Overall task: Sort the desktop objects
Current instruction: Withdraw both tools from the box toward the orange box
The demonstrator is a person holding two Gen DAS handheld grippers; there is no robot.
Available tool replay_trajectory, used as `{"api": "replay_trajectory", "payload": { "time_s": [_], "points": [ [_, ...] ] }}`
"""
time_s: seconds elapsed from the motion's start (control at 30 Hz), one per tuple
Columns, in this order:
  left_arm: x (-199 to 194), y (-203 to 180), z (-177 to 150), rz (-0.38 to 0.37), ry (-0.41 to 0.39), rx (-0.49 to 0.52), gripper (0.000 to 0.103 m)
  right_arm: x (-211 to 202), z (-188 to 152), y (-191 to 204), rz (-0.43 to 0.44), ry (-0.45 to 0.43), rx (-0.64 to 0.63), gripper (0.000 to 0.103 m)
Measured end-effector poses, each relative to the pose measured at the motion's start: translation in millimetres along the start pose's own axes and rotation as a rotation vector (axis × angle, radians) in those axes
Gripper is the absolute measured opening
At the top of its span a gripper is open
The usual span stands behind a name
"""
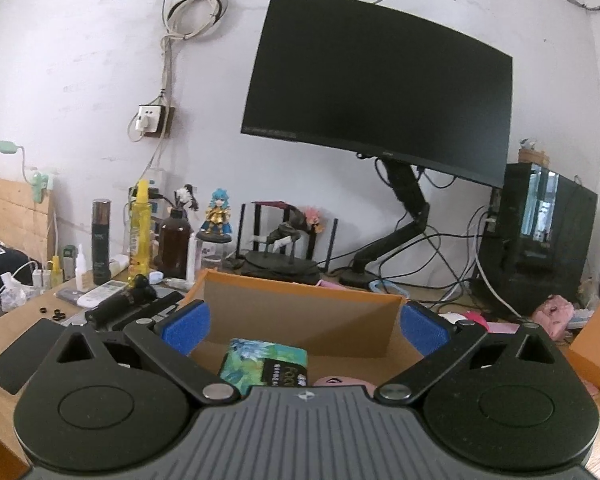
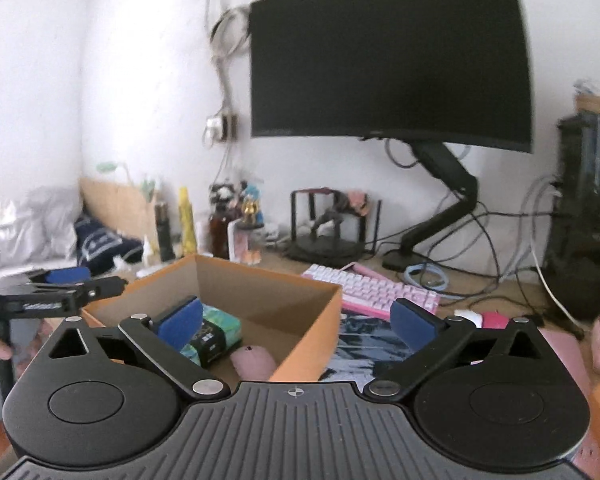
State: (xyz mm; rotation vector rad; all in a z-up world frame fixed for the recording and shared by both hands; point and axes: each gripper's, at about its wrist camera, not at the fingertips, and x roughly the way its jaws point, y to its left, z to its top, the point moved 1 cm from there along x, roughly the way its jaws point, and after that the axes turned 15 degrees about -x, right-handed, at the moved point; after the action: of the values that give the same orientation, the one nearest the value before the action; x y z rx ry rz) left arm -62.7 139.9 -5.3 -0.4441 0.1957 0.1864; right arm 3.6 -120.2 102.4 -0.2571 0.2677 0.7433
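Both tongs hang spread and empty: left gripper (image 1: 305, 322) and right gripper (image 2: 296, 320) hover over an open orange cardboard box (image 2: 312, 320). Inside lie a floral green packet (image 1: 264, 366) and a rounded pink object (image 2: 254, 362). At one o'clock sits a pink keyboard (image 2: 374, 290); beyond, a black curved monitor (image 2: 388, 60).

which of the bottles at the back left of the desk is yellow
The tall clear yellow bottle, standing between the slim dark can on its left and the squat brown bottle on its right.
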Motion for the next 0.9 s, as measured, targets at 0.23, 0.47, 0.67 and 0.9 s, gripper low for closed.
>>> {"api": "replay_trajectory", "payload": {
  "time_s": [0.23,0.47,0.67,0.9],
  "points": [
    [-1.0,-10.7,-8.7,-0.065,-0.012,0.015,0.103,-31.6,-56.0,-17.9,-0.108,-0.074,0.157,0.101],
    [3.9,-15.1,-26.4,-0.122,-0.029,0.048,0.103,-42.9,-106.7,-41.4,-0.211,-0.13,0.305,0.103],
    [20.8,-26.3,-33.8,-0.072,0.013,0.035,0.103,-25.5,-127.5,-59.7,-0.22,-0.062,0.352,0.103],
    [22.6,-40.0,-36.9,-0.089,0.014,0.077,0.103,-17.9,-137.4,-64.2,-0.223,-0.025,0.378,0.103]
  ]
}}
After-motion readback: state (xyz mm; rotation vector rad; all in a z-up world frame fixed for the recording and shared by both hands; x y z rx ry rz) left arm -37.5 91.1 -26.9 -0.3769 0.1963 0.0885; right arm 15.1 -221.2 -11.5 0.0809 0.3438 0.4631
